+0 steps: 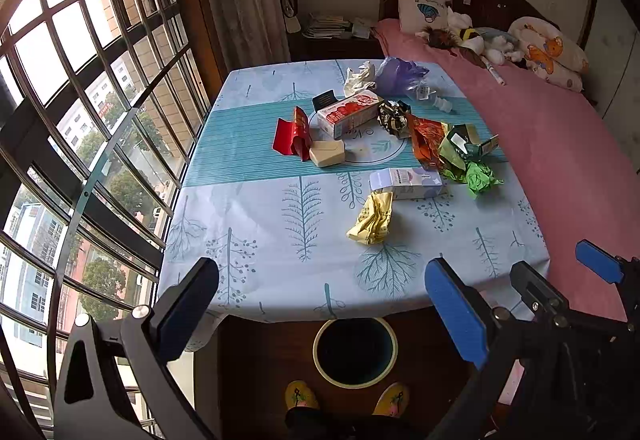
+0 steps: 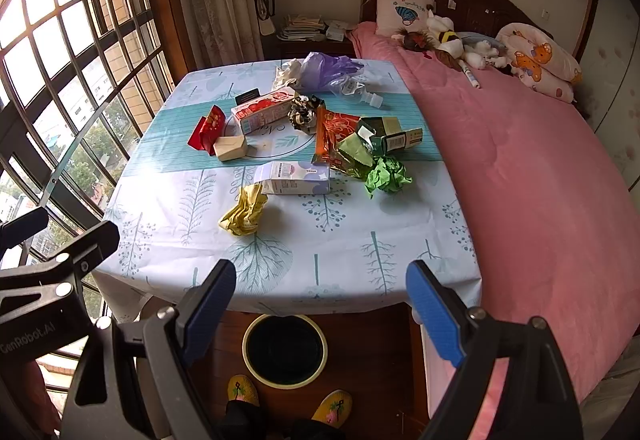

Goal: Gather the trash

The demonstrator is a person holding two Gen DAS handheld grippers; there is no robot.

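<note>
two grippers hang above the near edge of the table [image 1: 248, 280], both with their blue pads spread wide and nothing between them. the left gripper [image 1: 322, 304] sits toward the near left corner, the right gripper [image 2: 320, 308] toward the near right corner.

lots of trash lies on the table. a yellow crumpled wrapper [image 2: 244, 214] is the piece nearest the near edge, with bare cloth all around it. just behind it, a pale purple box [image 2: 294, 178] lies on its side. a green paper ball [image 2: 386, 174] sits toward the right edge, beside an orange wrapper [image 2: 334, 138] and a dark green box [image 2: 384, 136]. in the middle are a red and white carton [image 2: 264, 110], a cream box [image 2: 231, 147] and a red wrapper [image 2: 206, 128]. near the far edge are a purple bag [image 2: 326, 70] and a clear bottle [image 2: 360, 92].

a round bin [image 2: 285, 350] stands on the floor under the near edge, open at the top. two yellow slippers [image 2: 242, 390] are just in front of it. a pink bed [image 2: 520, 168] touches the right edge of the table.
</note>
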